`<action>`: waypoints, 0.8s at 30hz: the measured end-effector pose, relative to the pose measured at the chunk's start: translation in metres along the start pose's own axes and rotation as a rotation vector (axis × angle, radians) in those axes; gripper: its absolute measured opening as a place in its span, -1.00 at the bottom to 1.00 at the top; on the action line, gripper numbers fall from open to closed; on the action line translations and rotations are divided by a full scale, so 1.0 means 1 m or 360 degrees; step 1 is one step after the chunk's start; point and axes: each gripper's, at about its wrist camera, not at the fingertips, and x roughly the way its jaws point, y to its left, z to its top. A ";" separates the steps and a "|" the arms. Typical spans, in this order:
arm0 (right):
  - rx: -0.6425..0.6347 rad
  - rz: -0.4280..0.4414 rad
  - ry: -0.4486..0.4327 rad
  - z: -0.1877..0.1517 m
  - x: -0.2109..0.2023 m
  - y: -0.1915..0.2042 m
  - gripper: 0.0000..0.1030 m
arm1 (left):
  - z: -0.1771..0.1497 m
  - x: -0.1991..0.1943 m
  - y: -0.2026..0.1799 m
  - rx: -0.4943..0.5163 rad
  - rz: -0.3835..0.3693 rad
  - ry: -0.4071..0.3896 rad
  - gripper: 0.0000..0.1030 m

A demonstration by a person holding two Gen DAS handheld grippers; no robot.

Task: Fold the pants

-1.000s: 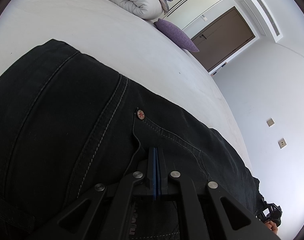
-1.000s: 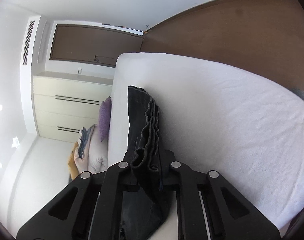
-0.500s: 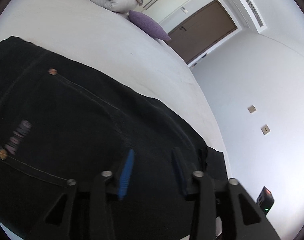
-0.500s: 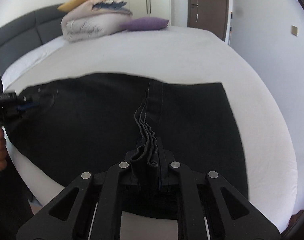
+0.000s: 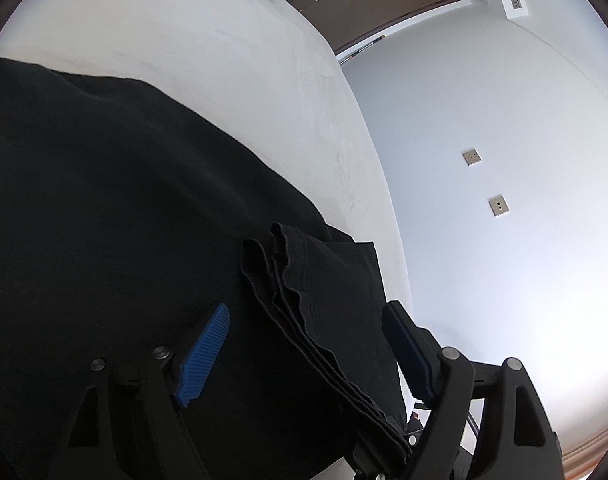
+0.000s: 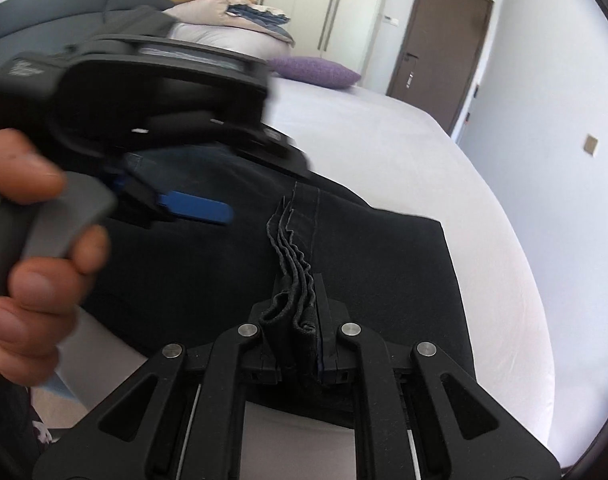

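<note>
Black jeans (image 5: 124,208) lie folded on a white bed (image 5: 224,64); they also show in the right wrist view (image 6: 384,248). My right gripper (image 6: 300,304) is shut on a bunched stack of the jeans' hem layers (image 6: 290,248) near the bed's front edge. That stack (image 5: 288,300) runs between the fingers of my left gripper (image 5: 304,340), which is open and empty just above the cloth. The left gripper, held by a hand, also shows in the right wrist view, with one blue fingertip (image 6: 196,208) visible.
Folded duvets and pillows (image 6: 232,12) and a purple cushion (image 6: 316,72) sit at the head of the bed. A brown door (image 6: 440,44), wardrobe doors (image 6: 304,4) and a wall with switches (image 5: 472,156) lie beyond. Wooden floor (image 6: 52,396) shows below the bed edge.
My left gripper let go of the jeans' pocket area, opened, and moved right to straddle the hem stack. My right gripper swung round, laid the jeans on the bed, still gripping the hems.
</note>
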 end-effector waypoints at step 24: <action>-0.0426 0.0342 0.0005 0.039 0.005 0.158 -0.81 | 0.065 -0.104 0.103 0.0148 0.0297 0.0013 -0.79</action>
